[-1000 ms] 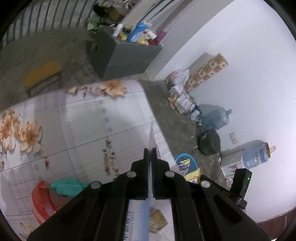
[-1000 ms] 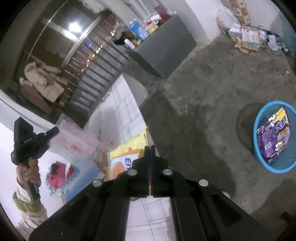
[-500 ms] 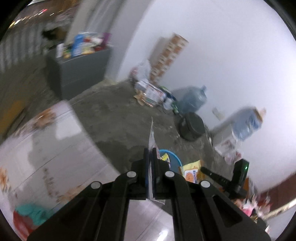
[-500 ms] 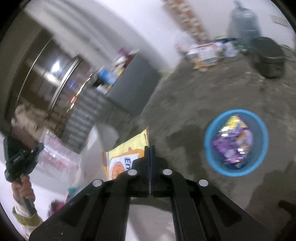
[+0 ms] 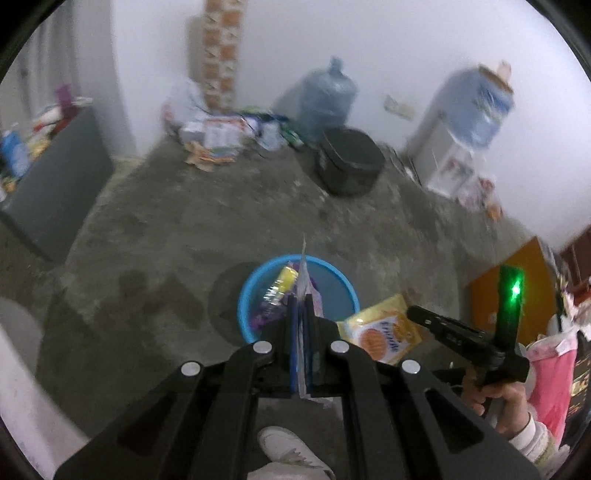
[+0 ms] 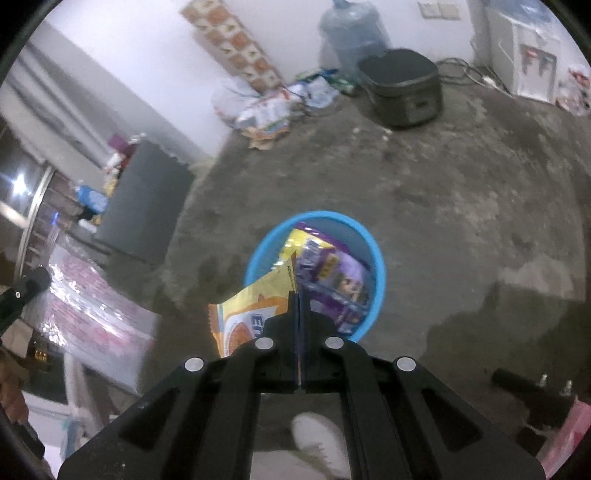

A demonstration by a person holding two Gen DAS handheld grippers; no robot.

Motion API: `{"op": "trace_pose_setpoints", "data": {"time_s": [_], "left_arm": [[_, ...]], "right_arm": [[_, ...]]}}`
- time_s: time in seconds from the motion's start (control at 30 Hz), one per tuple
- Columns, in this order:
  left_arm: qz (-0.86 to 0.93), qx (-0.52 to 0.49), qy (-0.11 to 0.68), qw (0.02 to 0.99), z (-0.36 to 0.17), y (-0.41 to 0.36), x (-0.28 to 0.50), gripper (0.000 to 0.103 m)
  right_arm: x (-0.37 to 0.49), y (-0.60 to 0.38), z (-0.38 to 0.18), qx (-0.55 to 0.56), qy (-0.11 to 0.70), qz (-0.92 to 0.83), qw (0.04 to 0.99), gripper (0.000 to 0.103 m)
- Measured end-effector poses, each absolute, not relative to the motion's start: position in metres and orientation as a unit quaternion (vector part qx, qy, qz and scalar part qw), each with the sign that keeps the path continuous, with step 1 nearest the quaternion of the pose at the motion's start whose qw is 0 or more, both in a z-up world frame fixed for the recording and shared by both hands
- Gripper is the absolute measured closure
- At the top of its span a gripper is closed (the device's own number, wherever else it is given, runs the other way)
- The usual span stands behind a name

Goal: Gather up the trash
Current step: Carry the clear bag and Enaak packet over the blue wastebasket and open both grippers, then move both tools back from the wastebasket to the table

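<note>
A blue basin [image 5: 338, 278] stands on the concrete floor with a purple packet [image 6: 334, 280] lying in it; it also shows in the right wrist view [image 6: 375, 258]. My left gripper [image 5: 301, 308] is shut on a thin clear plastic wrapper [image 5: 303, 273], held edge-on above the basin's near side. My right gripper [image 6: 298, 299] is shut on a yellow snack packet [image 6: 255, 306], held over the basin's near left rim. The yellow packet [image 5: 380, 328] and right gripper [image 5: 417, 314] also show in the left wrist view, right of the basin.
A black rice cooker [image 6: 402, 86], a water jug [image 6: 351, 33], and a pile of papers and bags [image 6: 269, 110] sit by the far wall. A grey cabinet [image 6: 144, 206] stands left. A water dispenser [image 5: 461, 140] stands right. My white shoe [image 5: 288, 452] is below the grippers.
Both grippers swung away from the flowered table and down toward the floor. The blue basin now sits right under both held packets.
</note>
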State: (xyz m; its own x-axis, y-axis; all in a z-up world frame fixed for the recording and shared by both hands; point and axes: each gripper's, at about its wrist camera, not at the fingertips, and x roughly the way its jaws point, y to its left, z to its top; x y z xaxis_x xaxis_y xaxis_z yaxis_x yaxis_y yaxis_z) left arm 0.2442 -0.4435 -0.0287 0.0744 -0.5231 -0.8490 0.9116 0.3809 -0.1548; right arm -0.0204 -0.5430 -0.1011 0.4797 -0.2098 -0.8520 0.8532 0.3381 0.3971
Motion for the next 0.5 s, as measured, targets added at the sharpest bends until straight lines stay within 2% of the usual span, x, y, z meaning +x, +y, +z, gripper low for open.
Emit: {"op": "trace_pose_setpoints", "data": {"time_s": [0.27,0.3,0.33,0.37,0.4,0.43,0.5], "left_arm": [[-0.514,0.279,0.447,0.676,-0.129,-0.524,0.229,0.098],[-0.512,0.281,0.453,0.674,-0.143,-0.531,0.231,0.097],[-0.51,0.279,0.457,0.673,-0.152,-0.533,0.232,0.092],[-0.503,0.276,0.467,0.673,-0.166,-0.536,0.236,0.083],[-0.484,0.28,0.48,0.676,-0.178,-0.538,0.24,0.078],[-0.472,0.282,0.488,0.678,-0.185,-0.538,0.243,0.073],[-0.46,0.272,0.508,0.675,-0.194,-0.533,0.251,0.073]], "right_arm": [[-0.007,-0.582,-0.168,0.462,0.382,-0.376,0.707,0.103],[-0.007,-0.585,-0.177,0.464,0.384,-0.381,0.702,0.1],[-0.006,-0.588,-0.186,0.466,0.389,-0.387,0.695,0.091],[-0.005,-0.592,-0.199,0.475,0.394,-0.387,0.686,0.082],[-0.005,-0.594,-0.205,0.48,0.394,-0.386,0.682,0.067],[-0.006,-0.595,-0.208,0.481,0.394,-0.389,0.68,0.062],[-0.009,-0.595,-0.207,0.479,0.39,-0.394,0.681,0.061]]}}
